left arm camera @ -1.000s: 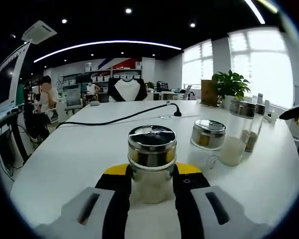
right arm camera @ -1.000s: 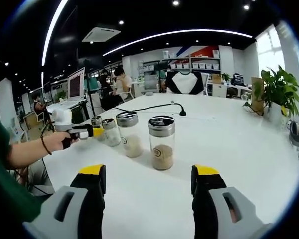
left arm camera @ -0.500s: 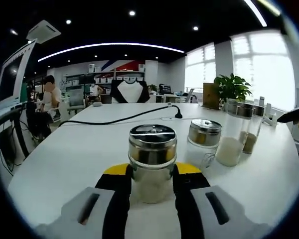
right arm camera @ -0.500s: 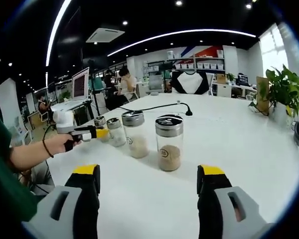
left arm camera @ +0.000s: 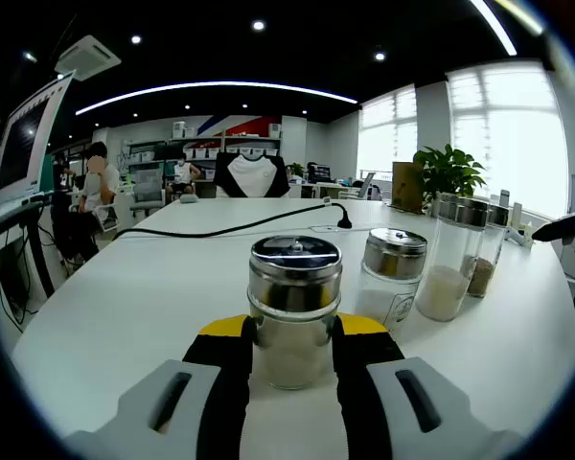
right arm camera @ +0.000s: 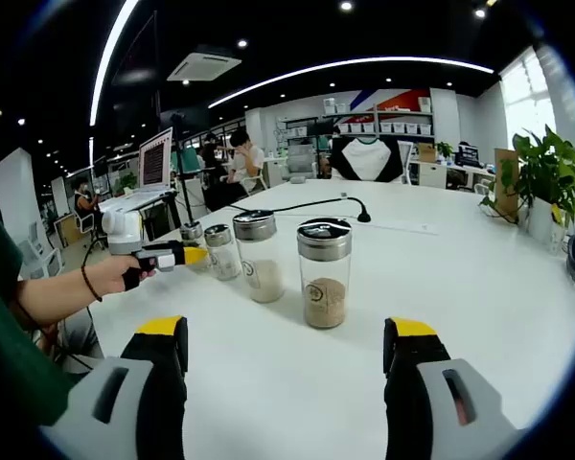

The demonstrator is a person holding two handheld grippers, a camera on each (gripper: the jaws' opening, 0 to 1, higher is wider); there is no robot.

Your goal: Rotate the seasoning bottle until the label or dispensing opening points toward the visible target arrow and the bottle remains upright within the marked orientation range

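**Seasoning bottle clamped on white worktop**

Left gripper view: our left gripper (left arm camera: 292,350) clamps the upright seasoning bottle (left arm camera: 294,309) on the white worktop (left arm camera: 153,278); open-plan office behind.

Right gripper view: our right gripper (right arm camera: 287,350) stands wide, jars (right arm camera: 323,272) ahead.

worktop (left arm camera: 125,297): plain white, glossy
left tool (left arm camera: 289,356): grey body, black jaws, yellow tips
right tool (right arm camera: 292,356): grey body, black jaws, yellow tips
seasoning bottle (left arm camera: 294,309): clear glass, shiny silver lid, pale whitish contents
second bottle (left arm camera: 391,278): clear, silver lid, white contents
tall bottle (left arm camera: 451,257): clear, silver lid, white powder at the bottom
brown-filled bottle (right arm camera: 323,274): clear, silver lid, tan-brown contents, small label
cable (left arm camera: 230,228): black
plant (left arm camera: 450,171): green leaves
sleeve (right arm camera: 5,355): dark green
wristband (right arm camera: 89,284): black
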